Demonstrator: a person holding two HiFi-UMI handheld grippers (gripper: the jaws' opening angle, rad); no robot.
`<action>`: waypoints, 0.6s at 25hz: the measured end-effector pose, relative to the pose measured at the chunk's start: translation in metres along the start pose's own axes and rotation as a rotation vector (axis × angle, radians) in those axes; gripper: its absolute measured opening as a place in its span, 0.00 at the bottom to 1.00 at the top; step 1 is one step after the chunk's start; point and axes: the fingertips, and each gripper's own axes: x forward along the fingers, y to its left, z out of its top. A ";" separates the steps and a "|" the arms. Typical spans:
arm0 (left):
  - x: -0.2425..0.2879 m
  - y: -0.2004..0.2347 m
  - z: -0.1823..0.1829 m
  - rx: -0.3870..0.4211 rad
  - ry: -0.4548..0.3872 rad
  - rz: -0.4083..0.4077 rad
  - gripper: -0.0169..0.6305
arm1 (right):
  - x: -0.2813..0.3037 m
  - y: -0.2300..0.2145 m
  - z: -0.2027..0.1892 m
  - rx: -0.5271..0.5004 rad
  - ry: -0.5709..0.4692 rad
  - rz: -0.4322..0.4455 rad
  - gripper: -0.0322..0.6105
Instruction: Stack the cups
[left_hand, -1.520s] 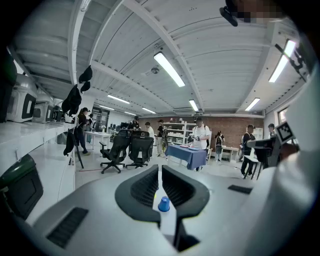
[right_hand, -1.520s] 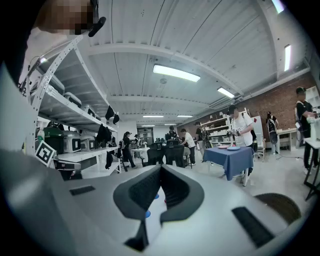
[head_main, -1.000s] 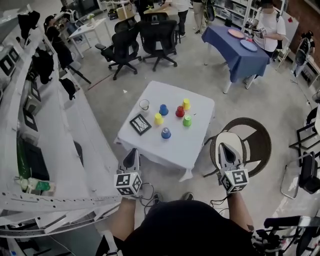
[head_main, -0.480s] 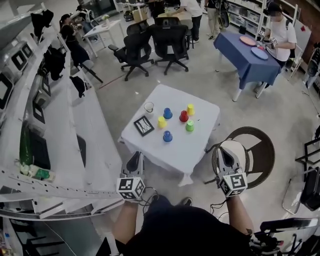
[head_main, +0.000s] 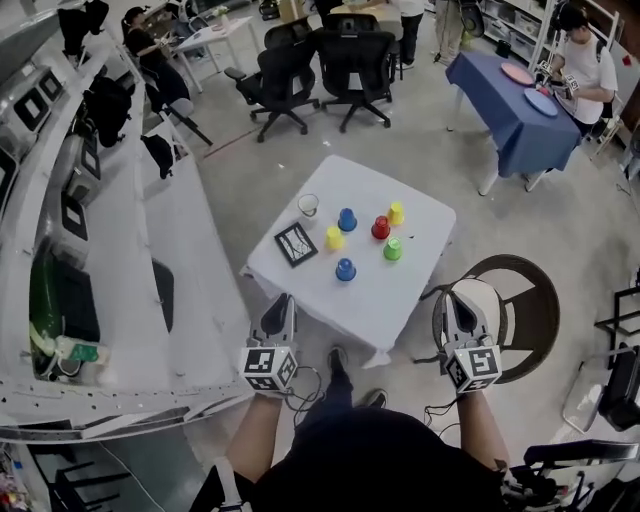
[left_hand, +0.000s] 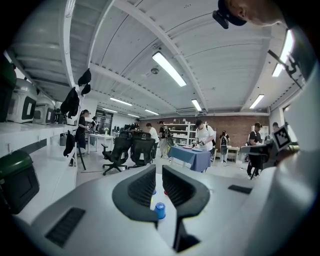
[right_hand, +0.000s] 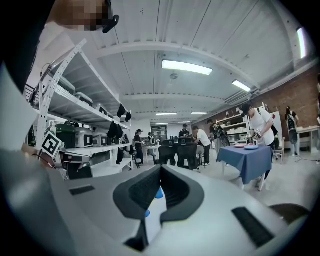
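Both grippers have drawn in toward the bench (head_main: 400, 295) since a second ago. The left gripper (head_main: 283, 300) now hangs just off its near left edge, while the right gripper (head_main: 461, 292) hovers over a round brown chair (head_main: 525, 300) to the right of the bench. Neither holds anything. In the left gripper view the fingers (left_hand: 141, 187) are closed to a thin slit with nothing between them, and in the right gripper view the fingers (right_hand: 176, 192) are likewise together and empty. The cups all stand apart on the white bench, none stacked. The near blue cup (head_main: 345, 269) is closest to the grippers. Beyond it stand the near yellow cup (head_main: 334, 237) to the left and the green cup (head_main: 392, 249) to the right. Farther still are the far blue cup (head_main: 347, 219), the red cup (head_main: 380, 227) and the far yellow cup (head_main: 396, 213). A clear glass (head_main: 308, 205) stands at the far left, and a black-framed card (head_main: 296, 244) lies near it, seemingly flat. Past the left fingers the near blue cup shows well beyond the tips
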 end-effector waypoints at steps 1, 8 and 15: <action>0.009 0.006 -0.002 -0.007 0.003 -0.003 0.07 | 0.007 -0.001 -0.001 0.000 0.005 -0.010 0.04; 0.080 0.040 0.007 -0.041 0.010 -0.064 0.07 | 0.064 -0.016 0.016 -0.013 0.028 -0.083 0.04; 0.133 0.058 -0.001 -0.049 0.052 -0.178 0.07 | 0.117 -0.003 0.012 -0.027 0.062 -0.116 0.04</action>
